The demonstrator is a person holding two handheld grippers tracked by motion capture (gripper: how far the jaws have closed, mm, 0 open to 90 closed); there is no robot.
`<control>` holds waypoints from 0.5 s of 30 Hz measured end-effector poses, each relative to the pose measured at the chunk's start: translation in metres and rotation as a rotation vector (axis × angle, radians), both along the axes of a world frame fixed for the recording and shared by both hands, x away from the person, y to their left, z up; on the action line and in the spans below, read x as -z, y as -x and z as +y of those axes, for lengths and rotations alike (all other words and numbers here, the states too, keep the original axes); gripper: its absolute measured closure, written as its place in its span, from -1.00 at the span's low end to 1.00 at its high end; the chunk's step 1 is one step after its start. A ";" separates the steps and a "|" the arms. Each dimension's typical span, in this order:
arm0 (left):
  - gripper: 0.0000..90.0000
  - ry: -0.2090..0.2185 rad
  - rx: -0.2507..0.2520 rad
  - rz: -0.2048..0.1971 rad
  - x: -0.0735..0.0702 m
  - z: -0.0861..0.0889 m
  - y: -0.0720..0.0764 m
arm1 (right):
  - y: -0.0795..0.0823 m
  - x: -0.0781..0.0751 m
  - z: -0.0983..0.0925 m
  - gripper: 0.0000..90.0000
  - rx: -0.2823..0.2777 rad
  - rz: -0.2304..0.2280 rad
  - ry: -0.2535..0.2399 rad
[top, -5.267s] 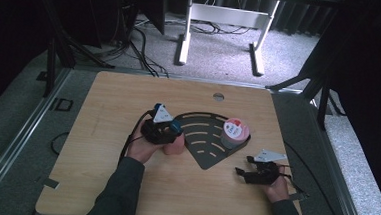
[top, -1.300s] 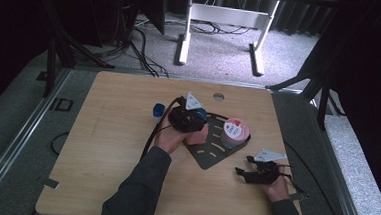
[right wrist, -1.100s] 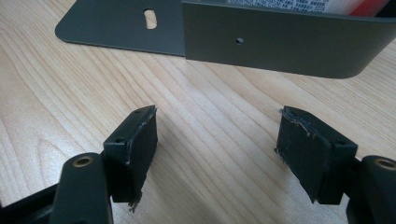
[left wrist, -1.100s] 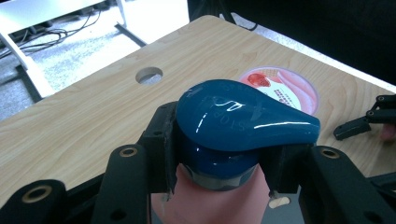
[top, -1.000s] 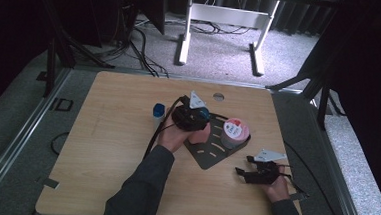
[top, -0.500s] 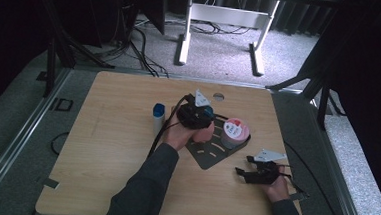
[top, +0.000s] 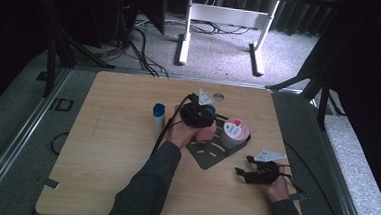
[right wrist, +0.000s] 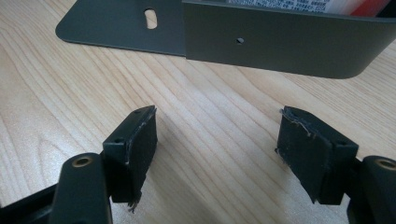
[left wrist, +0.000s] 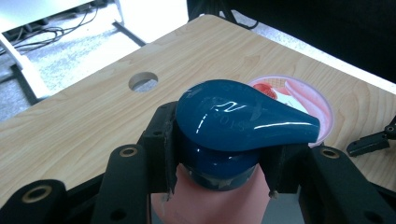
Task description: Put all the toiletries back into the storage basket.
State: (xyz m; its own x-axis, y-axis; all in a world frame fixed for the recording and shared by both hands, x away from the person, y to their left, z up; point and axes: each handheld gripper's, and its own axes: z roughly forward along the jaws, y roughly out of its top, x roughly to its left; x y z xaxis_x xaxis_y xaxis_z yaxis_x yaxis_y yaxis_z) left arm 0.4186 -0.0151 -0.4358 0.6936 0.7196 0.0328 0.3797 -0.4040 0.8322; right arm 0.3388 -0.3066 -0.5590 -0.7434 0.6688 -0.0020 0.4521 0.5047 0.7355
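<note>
1. The left gripper [left wrist: 219,154] clamps its two black jaws on the neck of a pink bottle [left wrist: 212,198], just under its dark blue pump cap [left wrist: 233,116].
2. In the high view, the left gripper [top: 198,113] holds that pink bottle [top: 206,132] upright over the dark metal rack [top: 208,153] near the middle of the wooden table [top: 101,147].
3. A pink-lidded tub [top: 235,132] sits on the rack just beside the bottle.
4. A white bottle with a blue cap [top: 158,119] stands on the table on the other side of the left hand.
5. The right gripper [right wrist: 215,154] rests low over bare wood with its jaws spread and nothing between them, facing the rack's upright wall [right wrist: 289,42].
</note>
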 end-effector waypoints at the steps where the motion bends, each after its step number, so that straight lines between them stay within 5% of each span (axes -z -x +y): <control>1: 0.17 0.003 0.002 -0.001 0.000 -0.001 -0.001 | 0.000 0.000 0.000 -0.37 0.000 0.000 0.000; 15: 0.17 0.003 -0.013 0.005 0.004 -0.011 -0.012 | 0.000 0.000 0.000 -0.37 0.000 0.000 0.000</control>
State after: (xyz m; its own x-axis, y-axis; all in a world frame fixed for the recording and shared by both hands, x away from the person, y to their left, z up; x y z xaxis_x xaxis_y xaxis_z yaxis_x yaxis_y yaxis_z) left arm 0.4305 -0.0257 -0.4396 0.6847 0.7283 0.0271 0.3893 -0.3969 0.8312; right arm 0.3388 -0.3066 -0.5590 -0.7434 0.6688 -0.0022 0.4520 0.5049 0.7353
